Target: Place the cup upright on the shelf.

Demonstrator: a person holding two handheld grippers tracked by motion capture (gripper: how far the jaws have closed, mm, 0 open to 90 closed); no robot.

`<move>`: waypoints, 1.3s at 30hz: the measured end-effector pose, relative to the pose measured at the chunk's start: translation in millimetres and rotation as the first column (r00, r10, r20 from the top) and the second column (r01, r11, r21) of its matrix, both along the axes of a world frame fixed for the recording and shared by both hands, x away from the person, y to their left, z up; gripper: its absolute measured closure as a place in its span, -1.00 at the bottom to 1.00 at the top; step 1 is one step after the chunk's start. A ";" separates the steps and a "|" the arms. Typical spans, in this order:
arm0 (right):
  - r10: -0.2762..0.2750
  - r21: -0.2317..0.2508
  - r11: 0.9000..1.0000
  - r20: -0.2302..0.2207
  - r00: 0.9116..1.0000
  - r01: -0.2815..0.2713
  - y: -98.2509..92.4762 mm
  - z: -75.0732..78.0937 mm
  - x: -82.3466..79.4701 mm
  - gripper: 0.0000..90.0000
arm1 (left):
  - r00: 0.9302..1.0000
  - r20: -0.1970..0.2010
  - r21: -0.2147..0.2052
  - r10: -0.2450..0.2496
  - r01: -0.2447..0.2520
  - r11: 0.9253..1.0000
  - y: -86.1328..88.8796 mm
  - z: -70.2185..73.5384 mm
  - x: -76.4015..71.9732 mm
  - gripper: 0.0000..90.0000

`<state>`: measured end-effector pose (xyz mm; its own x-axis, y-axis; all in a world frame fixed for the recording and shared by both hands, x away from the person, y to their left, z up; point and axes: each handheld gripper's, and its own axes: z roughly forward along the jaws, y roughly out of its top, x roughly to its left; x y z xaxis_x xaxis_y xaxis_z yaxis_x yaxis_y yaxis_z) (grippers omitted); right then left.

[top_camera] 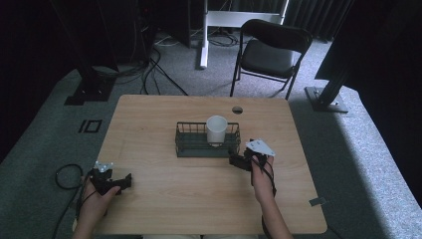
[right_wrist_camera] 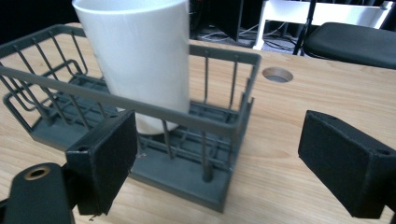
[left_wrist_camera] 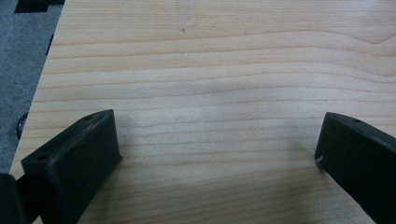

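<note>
No readable text, label or number anywhere; perhaps the dim views hide some.

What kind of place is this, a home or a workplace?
Probably a lab or recording studio, not a home. Dark curtains surround a wooden table, loose cables run over grey carpet, and black stand bases rise beside a folding chair.
</note>
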<state>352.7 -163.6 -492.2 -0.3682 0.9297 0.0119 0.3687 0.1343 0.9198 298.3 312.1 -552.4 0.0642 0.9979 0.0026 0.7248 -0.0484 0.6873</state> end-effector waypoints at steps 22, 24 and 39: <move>0.000 -0.037 0.999 -0.089 0.996 -0.003 -36.2 -27.3 -17.2 -0.71 | 1.000 0.000 0.000 0.000 0.000 1.000 0.0 0.0 0.0 -1.00; -0.012 -0.046 0.999 -0.099 0.995 0.008 -40.3 -29.5 -18.4 -0.71 | 1.000 0.000 0.000 0.000 0.000 1.000 0.0 0.0 0.0 -1.00; -0.074 -0.029 0.997 -0.140 0.987 0.070 -66.7 -41.7 -30.1 -0.72 | 1.000 0.000 0.001 0.000 0.000 1.000 0.0 0.0 0.0 -1.00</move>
<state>322.6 -230.3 -534.0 -0.2966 0.9543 0.0361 0.5037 0.1242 0.8549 298.3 312.1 -552.4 0.0645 0.9979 0.0031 0.7246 -0.0490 0.6874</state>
